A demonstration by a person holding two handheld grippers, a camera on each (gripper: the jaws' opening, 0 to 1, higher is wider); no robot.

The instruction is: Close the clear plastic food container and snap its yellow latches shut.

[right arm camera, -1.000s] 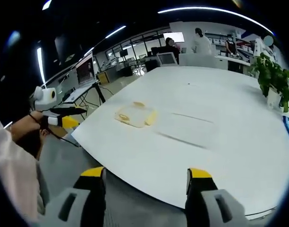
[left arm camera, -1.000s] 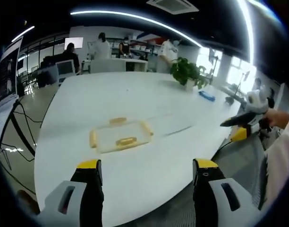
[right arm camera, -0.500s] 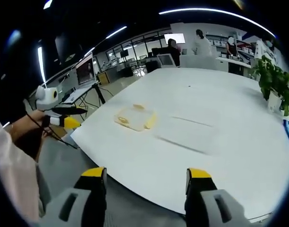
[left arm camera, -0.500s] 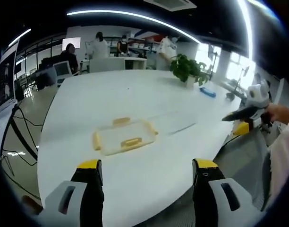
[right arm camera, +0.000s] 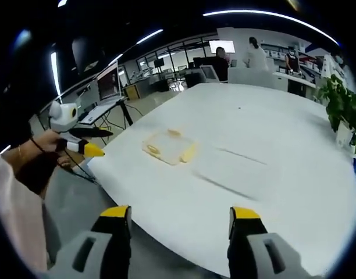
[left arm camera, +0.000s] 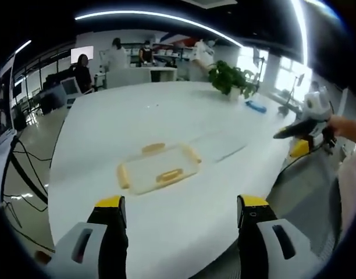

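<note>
A clear plastic food container (left arm camera: 156,168) with yellow latches lies flat on the white table (left arm camera: 137,116), ahead of my open left gripper (left arm camera: 181,204). It appears smaller in the right gripper view as the container (right arm camera: 169,148), far ahead and left of my open right gripper (right arm camera: 181,215). A clear lid (right arm camera: 230,165) lies flat beside it on the table (right arm camera: 271,133). The right gripper (left arm camera: 303,136), held by a hand, comes in at the right of the left gripper view. The left gripper (right arm camera: 79,142) shows at the left of the right gripper view. Both are off the table's edge.
A potted plant (left arm camera: 230,81) and a blue object (left arm camera: 256,106) sit at the table's far side. People stand at desks with monitors (left arm camera: 117,58) in the background. Cables (left arm camera: 18,168) and floor lie left of the table. A person's sleeve (right arm camera: 15,221) is at the left.
Both views have shifted slightly closer to the table; the container looks a little larger in the left gripper view. The container and lid have not moved.
</note>
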